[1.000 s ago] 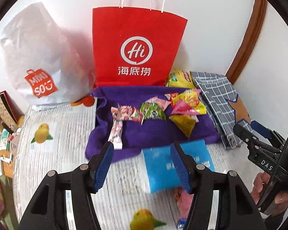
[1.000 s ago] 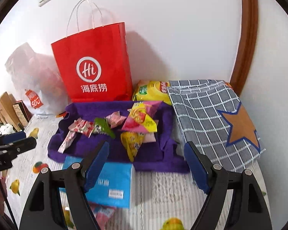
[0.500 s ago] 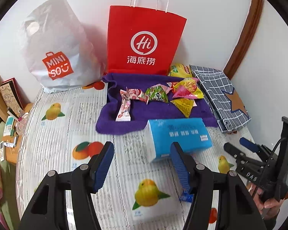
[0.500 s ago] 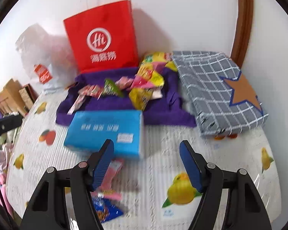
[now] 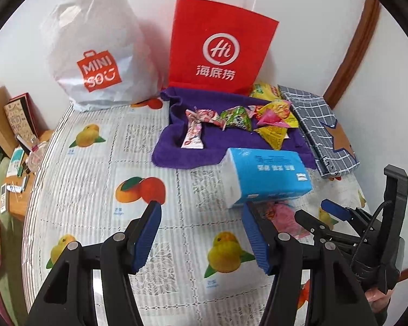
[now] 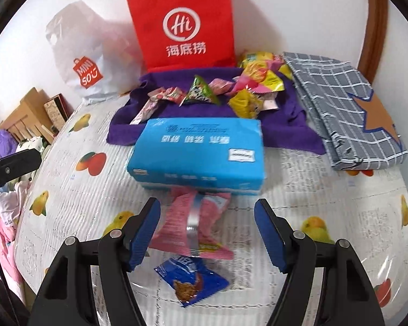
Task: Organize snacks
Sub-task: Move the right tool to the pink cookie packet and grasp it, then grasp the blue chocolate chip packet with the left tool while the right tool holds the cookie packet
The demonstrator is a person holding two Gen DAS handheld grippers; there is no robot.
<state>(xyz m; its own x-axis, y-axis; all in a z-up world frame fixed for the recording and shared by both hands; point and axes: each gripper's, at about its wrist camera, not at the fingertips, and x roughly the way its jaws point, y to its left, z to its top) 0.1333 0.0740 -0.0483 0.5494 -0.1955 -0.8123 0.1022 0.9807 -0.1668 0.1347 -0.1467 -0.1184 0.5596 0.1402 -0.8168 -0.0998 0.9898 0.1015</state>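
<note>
Several small snack packets [image 5: 239, 119] [image 6: 204, 93] lie on a purple towel [image 5: 176, 154] [image 6: 293, 125] at the back of the table. A pink snack packet [image 6: 195, 222] lies partly under a blue tissue pack [image 6: 198, 154] [image 5: 269, 176], and a small blue snack packet [image 6: 190, 282] lies nearer. My right gripper [image 6: 208, 233] is open, low over the pink packet, touching nothing. It also shows in the left wrist view [image 5: 321, 217]. My left gripper [image 5: 201, 233] is open and empty above the fruit-print tablecloth.
A red paper bag [image 5: 220, 54] [image 6: 185, 24] and a white plastic bag [image 5: 95, 59] [image 6: 81, 62] stand against the wall. A folded grey checked cloth [image 5: 321, 133] [image 6: 345, 108] lies at the right. Cluttered boxes [image 5: 11, 125] stand past the table's left edge.
Both grippers have pulled back from the towel toward the table's front. The pink and blue packets now lie in front of my right gripper, which has narrowed slightly but stays open.
</note>
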